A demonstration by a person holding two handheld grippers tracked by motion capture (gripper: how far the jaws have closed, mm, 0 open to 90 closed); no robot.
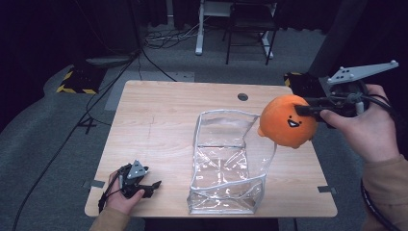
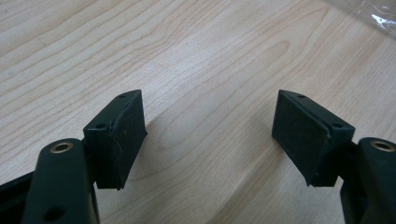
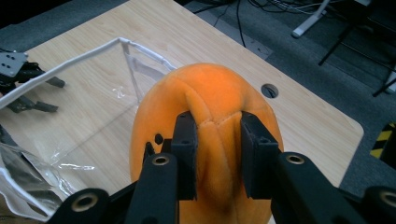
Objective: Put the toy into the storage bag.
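Round orange plush toy (image 1: pixel 287 120) with black smiling face, pinched by right gripper (image 1: pixel 308 108) beside clear plastic zip bag (image 1: pixel 226 163), left gripper (image 1: pixel 153 186) spread, empty

The orange plush toy (image 1: pixel 287 121) is soft, matt fleece with stitched seams. The clear pouch (image 1: pixel 226 163) is glossy, crinkled plastic with white edging. The table (image 1: pixel 163 125) is pale, smooth wood grain — the right tool (image 3: pixel 217 158) is matt black plastic, with brass-coloured rivets.

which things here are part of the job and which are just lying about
In the job:
- round orange plush toy with a face, pinched by the right gripper
- clear plastic zip pouch, open

Lying about:
- open left gripper, idle on the wooden table
- floor cables
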